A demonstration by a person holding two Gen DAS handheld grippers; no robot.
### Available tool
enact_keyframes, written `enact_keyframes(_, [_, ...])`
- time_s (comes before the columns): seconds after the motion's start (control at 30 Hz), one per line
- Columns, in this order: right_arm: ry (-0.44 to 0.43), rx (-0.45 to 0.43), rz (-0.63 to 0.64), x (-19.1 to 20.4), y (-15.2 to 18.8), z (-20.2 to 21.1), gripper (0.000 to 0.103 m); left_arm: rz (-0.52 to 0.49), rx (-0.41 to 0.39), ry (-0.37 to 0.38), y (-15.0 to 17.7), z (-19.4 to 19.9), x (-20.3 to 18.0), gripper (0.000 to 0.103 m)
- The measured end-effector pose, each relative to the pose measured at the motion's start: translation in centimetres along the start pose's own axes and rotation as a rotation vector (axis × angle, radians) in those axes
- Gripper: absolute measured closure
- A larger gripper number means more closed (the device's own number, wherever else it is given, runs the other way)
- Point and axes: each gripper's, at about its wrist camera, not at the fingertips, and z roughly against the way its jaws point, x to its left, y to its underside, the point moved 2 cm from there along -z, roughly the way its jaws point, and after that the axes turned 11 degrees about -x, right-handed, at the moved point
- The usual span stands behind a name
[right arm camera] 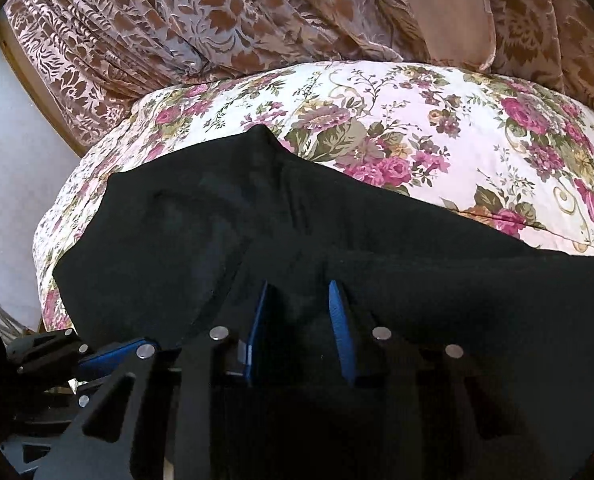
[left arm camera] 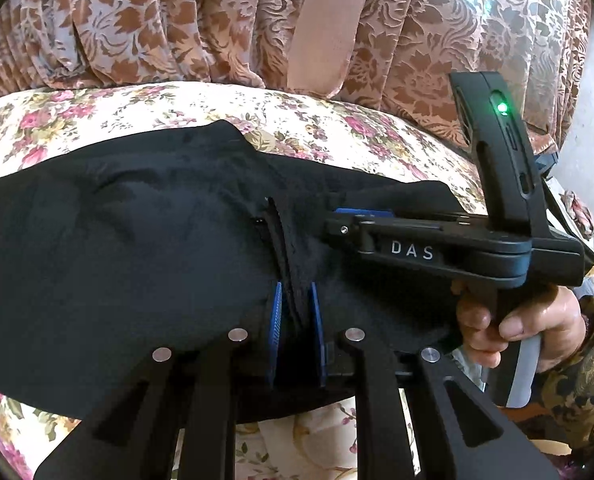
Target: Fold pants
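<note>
Black pants (left arm camera: 129, 232) lie spread on a floral bedspread (left arm camera: 177, 112). My left gripper (left arm camera: 297, 304) is shut on a fold of the pants' near edge, the cloth pinched between its blue pads (left arm camera: 276, 320). My right gripper (left arm camera: 353, 216) comes in from the right, held by a hand, with its tip on the pants just beyond. In the right wrist view the pants (right arm camera: 297, 220) fill the lower half. My right gripper (right arm camera: 297, 300) has black cloth between its blue pads (right arm camera: 339, 320), which stand somewhat apart. The left gripper (right arm camera: 97, 356) shows at lower left.
Brown patterned curtains (left arm camera: 217, 20) hang behind the bed. A white wall (right arm camera: 13, 160) is at the left of the right wrist view. The bedspread (right arm camera: 417, 128) stretches beyond the pants. The person's hand (left arm camera: 517, 324) grips the right tool's handle.
</note>
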Motion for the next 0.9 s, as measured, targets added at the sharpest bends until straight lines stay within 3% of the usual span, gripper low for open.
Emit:
enact_keyframes(0.27, [-0.035,-0.038,-0.025,0.3,0.5,3.4,0.073,-0.009,-0.014,-0.015,0.4,0.7,-0.1,0.09])
enact_keyframes(0.57, [-0.07,-0.028,-0.052,0.6,4.2,7.2,0.079,0.021,-0.013,-0.069,1.0,1.5,1.3,0.09])
enact_keyframes(0.73, [-0.098,-0.003,-0.035,2.3,6.0,6.8,0.08,0.037,-0.019,-0.089,1.3,2.0,1.8,0.09])
enact_keyframes(0.9, [-0.05,0.0,0.01,3.5,6.8,6.0,0.08,0.045,-0.031,-0.109,1.3,2.6,2.2,0.09])
